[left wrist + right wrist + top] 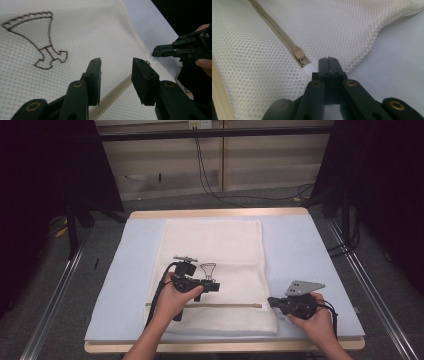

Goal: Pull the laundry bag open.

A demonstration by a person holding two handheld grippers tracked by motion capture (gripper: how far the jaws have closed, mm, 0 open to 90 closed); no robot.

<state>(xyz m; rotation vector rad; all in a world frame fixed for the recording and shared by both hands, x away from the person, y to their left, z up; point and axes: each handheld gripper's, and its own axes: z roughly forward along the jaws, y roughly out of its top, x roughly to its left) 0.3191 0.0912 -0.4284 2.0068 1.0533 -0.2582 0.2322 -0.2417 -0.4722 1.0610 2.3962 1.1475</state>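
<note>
We are pinching the white zipper tab [310, 68] of the mesh bag [215, 250] in our right gripper [329, 61], jaws closed on it. The zipper [200, 305] is running leftward toward our left gripper [116, 67], hovering open above it.

Wooden-edged surface [220, 213] sits mid-room, topped with a pale blue sheet [300, 250]. Grey carpet floor [45, 320] all around it. Back wall [260, 165] is beige panelling, with a black horizontal bar [215, 133] across it near the top and a small outlet plate [199, 124] above that. Black cables [205, 180] hang down the wall and run along the floor to the right. Dark curtains [45, 180] flank both sides. Metal rails [55, 295] run along the floor left and right. Lighting even, overhead, soft shadows.
</note>
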